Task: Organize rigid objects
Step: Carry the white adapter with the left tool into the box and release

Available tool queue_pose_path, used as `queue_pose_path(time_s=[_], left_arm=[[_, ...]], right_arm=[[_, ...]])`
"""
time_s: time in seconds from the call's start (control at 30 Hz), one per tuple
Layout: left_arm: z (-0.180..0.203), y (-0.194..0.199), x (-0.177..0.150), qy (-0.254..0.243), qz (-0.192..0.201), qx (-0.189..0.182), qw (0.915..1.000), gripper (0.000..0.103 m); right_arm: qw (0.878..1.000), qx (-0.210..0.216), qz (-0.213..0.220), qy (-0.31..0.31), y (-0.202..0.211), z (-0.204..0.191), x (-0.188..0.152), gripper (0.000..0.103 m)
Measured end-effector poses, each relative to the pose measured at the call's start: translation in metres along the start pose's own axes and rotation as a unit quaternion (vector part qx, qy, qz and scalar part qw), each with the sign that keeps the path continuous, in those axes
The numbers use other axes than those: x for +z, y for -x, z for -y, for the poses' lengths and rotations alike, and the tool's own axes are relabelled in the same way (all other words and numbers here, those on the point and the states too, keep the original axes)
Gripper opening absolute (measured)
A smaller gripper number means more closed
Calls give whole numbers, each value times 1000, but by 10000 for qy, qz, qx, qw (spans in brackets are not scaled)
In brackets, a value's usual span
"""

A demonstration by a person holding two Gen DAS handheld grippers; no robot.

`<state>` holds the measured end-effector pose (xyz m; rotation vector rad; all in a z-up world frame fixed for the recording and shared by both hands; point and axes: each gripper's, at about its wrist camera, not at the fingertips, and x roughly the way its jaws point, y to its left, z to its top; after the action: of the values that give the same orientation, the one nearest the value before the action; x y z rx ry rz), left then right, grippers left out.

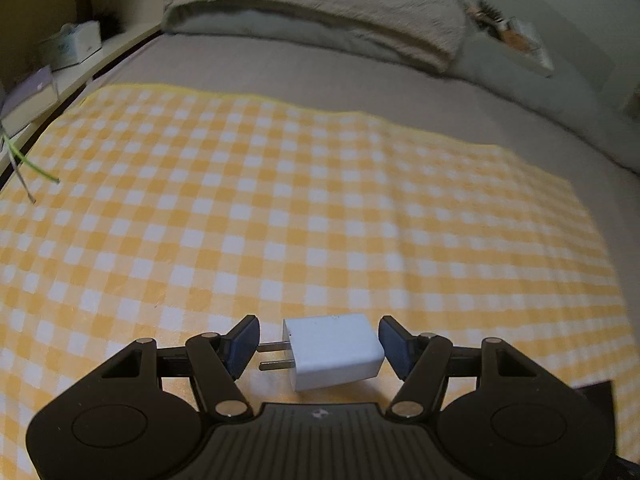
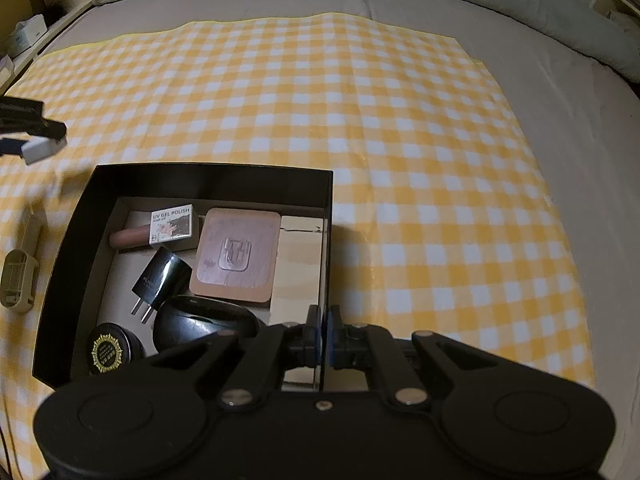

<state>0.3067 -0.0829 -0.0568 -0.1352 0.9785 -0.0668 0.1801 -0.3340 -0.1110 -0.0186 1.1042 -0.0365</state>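
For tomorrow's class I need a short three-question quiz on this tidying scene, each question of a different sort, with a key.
1. True or false: the left hand-held gripper holds a white plug adapter between its fingers.
2. Multiple choice: the right hand-held gripper is clamped on: A the black box's wall; B the UV gel polish carton; C the checked cloth.
3. Fill in: a beige plastic piece lies on the cloth, ____ the box.

Key: 1 true; 2 A; 3 outside.
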Motion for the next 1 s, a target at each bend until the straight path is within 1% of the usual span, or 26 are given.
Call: queue_pose_path(time_s=[0.17,0.23,0.47,0.6,0.77,0.87,1.0], left_arm=[[10,33,-8,-167,40,-488,9987,66],[18,40,-15,-266,24,-646,9976,66],[50,63,-44,-840,-64,-993,9915,66],[65,71,-61,-1170,-140,-1202,9857,66],[85,71,-79,-1490,-317,-1439,9778,66],[100,68,-86,-1771,-340,-1543,9714,66],[120,64,-94,-2273,-328,-1616,9598,66]], right_arm=[[10000,-11,31,48,1,2,-1,4],[10000,-21,49,74,3,1,-2,4],[9997,-85,121,182,8,-1,-6,4],[9995,-126,156,252,11,-3,-8,4],[9995,-85,155,256,13,-1,-9,4],[9995,-75,165,248,14,-1,-9,4],[9998,-21,136,128,14,2,-9,4]])
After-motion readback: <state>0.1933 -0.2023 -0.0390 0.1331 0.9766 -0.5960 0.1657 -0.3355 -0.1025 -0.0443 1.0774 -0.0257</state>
